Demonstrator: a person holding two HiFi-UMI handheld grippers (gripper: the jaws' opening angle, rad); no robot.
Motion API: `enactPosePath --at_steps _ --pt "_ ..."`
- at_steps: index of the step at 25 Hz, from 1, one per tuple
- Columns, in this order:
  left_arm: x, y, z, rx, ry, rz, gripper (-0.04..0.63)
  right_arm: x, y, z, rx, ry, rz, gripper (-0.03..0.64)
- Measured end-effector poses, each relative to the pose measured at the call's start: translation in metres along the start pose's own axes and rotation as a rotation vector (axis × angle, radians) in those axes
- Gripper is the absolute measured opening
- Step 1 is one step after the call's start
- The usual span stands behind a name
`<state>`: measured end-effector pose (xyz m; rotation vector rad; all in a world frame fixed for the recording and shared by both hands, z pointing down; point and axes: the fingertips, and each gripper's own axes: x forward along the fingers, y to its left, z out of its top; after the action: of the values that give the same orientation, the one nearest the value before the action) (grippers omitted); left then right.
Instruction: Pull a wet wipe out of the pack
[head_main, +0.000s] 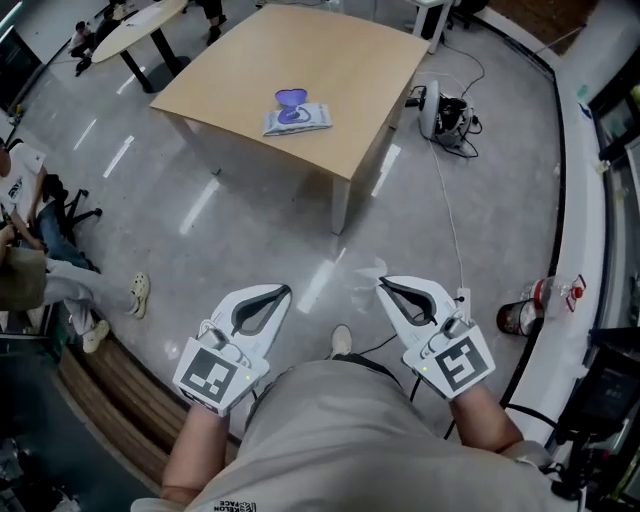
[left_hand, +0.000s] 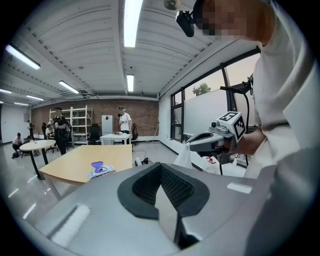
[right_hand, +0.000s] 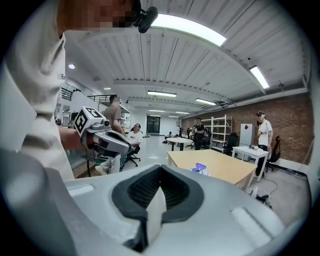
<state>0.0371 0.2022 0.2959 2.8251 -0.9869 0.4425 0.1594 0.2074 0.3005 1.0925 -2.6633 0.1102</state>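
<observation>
A large workshop hall with a polished grey floor (head_main: 250, 215), a brick back wall and strip lights holds a pale wooden surface (head_main: 330, 70) that stands cornerwise to the person, 1 corner pointing at them. The pack (head_main: 297, 118) lies flat near the middle of that surface, a little toward the edge that runs from the left corner to the near corner. Its purple flap (head_main: 291, 98) stands up on the side away from the person. The pack's long axis runs roughly across the line of sight. Whether a wipe pokes out of the opening is too small to tell. The left tool (head_main: 285, 291) and the right tool (head_main: 382, 284) are both held low at the person's waist, over bare floor and well apart from the pack. In each tool's own view the 2 dark pads meet with nothing between them, so neither carries a wipe. The pack lies ahead and far off, almost in line with the left tool and off to the left of the right one, so the left looks slightly nearer. This would fit either a walk up to the surface or a stand back from it. Any grip on the pack calls for closing that whole stretch of floor.
</observation>
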Motion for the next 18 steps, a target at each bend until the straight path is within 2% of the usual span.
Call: enactPosePath --at_steps 8,13,18 --pt "-0.090 -0.023 -0.026 -0.004 -0.029 -0.035 0.006 -0.015 0.097 0.001 -0.011 0.008 -0.032 0.003" --pt "-0.155 -0.029 -0.054 -0.022 -0.030 -0.034 0.006 -0.016 0.168 0.005 -0.023 0.014 -0.036 0.003" --pt "-0.202 -0.038 -0.083 -0.008 -0.027 -0.045 0.006 -0.022 0.227 -0.001 -0.035 0.023 -0.046 0.002"
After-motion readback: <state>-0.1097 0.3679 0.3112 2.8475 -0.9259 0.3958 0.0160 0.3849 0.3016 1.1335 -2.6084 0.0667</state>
